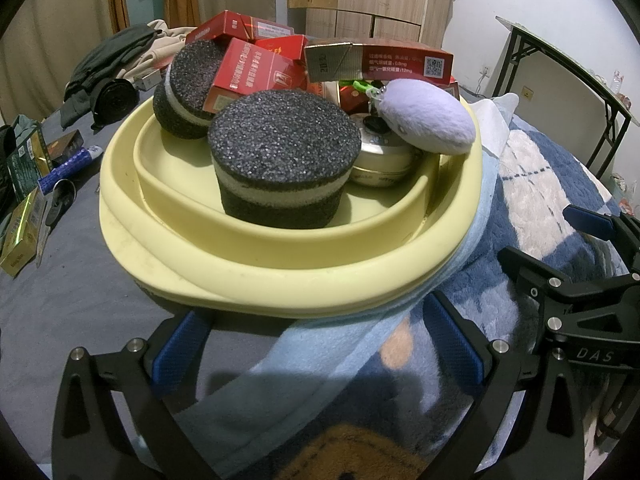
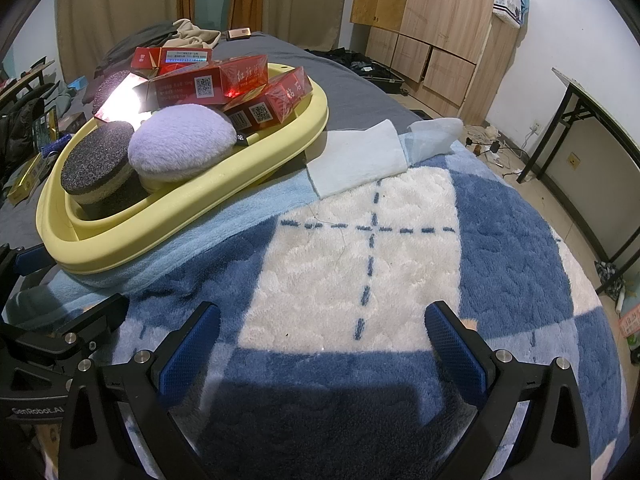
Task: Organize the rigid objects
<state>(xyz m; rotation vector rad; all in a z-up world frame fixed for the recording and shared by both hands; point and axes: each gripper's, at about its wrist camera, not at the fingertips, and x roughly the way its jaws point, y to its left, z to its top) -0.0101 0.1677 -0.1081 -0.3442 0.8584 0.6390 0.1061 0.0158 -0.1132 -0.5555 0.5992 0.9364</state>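
A pale yellow oval basin (image 1: 256,276) (image 2: 120,240) sits on a bed, resting partly on a light blue towel (image 1: 344,344). Inside lie two dark round sponges with a white middle band (image 1: 280,160) (image 1: 188,88), several red cartons (image 1: 248,68) (image 2: 208,80), a round tin (image 1: 384,160) and a lilac plush puff (image 1: 428,116) (image 2: 180,144). My left gripper (image 1: 320,344) is open just below the basin's near rim, nothing between its fingers. My right gripper (image 2: 320,344) is open over the blue and white blanket (image 2: 360,248), to the right of the basin, holding nothing.
Green and gold boxes (image 1: 24,160), a blue patterned tube (image 1: 68,168) and a spoon (image 1: 60,200) lie on the grey sheet left of the basin. Dark clothes (image 1: 108,76) are heaped behind. A white cloth (image 2: 356,160) lies right of the basin. A folding table (image 2: 592,132) stands beyond the bed.
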